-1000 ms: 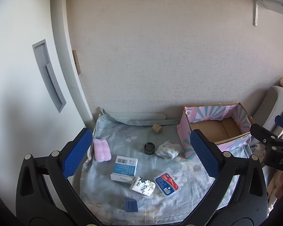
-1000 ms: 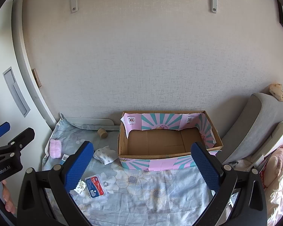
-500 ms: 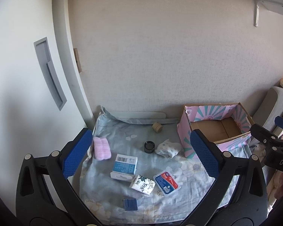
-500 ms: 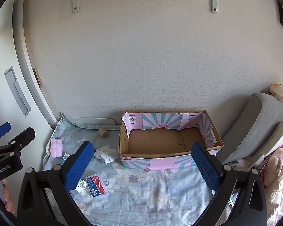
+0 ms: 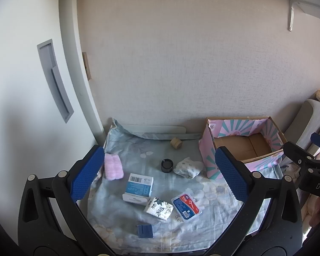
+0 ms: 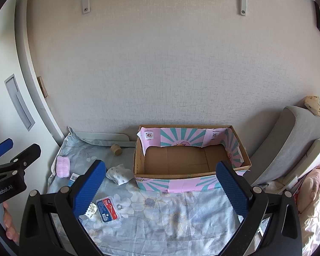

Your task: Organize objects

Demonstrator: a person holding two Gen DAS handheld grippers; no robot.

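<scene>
Small objects scattered on flowered sheet [image 5: 121, 149] left of open cardboard box [image 6: 189, 160]: pink towel [image 5: 113, 167], blue carton [image 5: 139, 185], black jar [image 5: 166, 165], folded cloth [image 5: 188, 167]. Left gripper [image 5: 160, 177], right gripper [image 6: 162, 188] spread wide, holding nothing. Textured wall [image 6: 160, 74] behind.

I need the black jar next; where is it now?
In the left wrist view the black jar stands mid-cloth, just left of the white patterned pouch.

A pale-blue floral bedsheet [image 5: 121, 204] carries a pink-and-teal cardboard box [image 6: 189, 160], right of the small scattered items.
</scene>
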